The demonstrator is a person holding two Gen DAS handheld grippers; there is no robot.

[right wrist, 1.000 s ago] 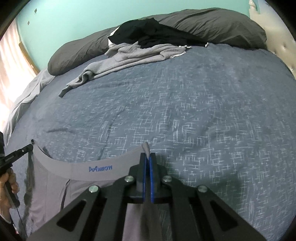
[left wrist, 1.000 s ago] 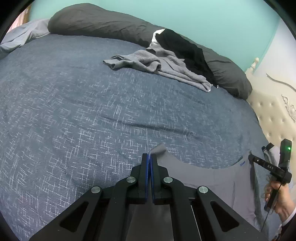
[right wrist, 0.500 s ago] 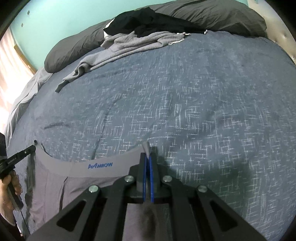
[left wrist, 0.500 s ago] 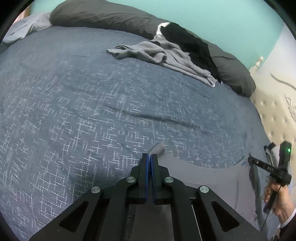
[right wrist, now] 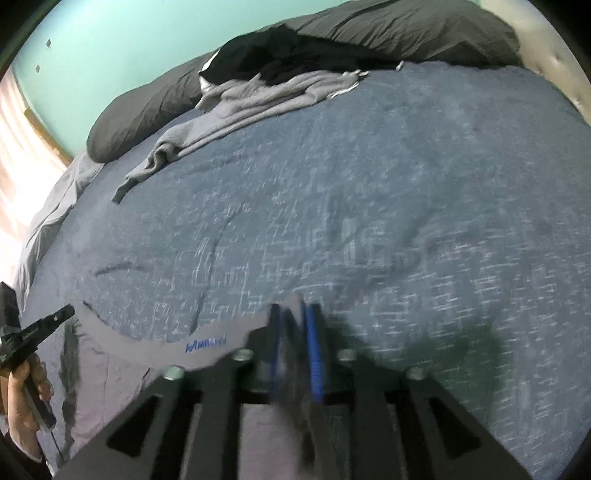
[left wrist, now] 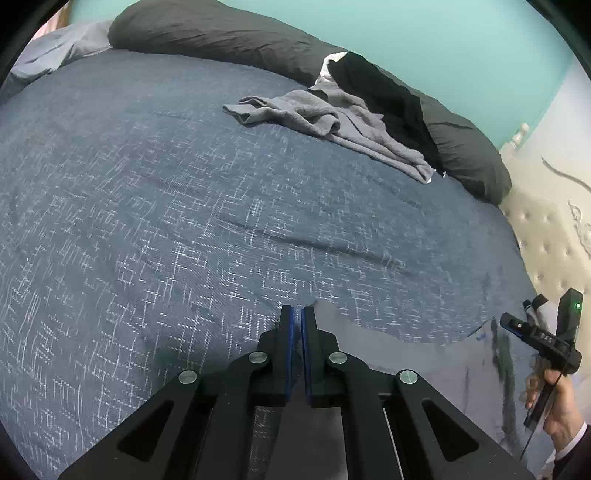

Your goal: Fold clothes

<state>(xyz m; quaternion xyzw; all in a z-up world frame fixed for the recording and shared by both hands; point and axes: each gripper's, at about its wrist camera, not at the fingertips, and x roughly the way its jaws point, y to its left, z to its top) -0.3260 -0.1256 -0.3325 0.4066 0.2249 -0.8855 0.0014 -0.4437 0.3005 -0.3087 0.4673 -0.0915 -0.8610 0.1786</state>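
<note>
Grey boxer briefs with a blue logo on the waistband lie flat on the blue bedspread, near its front edge. My left gripper is pinched on the left waistband corner, which pokes out beside its right finger. At the opposite corner, my right gripper is blurred and its jaws are opening. The fabric tip still stands between the pads, which no longer press on it. Each view shows the person's other hand at its edge.
A crumpled grey garment and a black one lie at the far side against dark pillows. A cream tufted headboard borders the bed on the right. Turquoise wall behind.
The right gripper's jaws have parted from shut, releasing their pinch on the waistband corner, and its view has rolled a little. The left gripper keeps its pinch and has barely moved.
</note>
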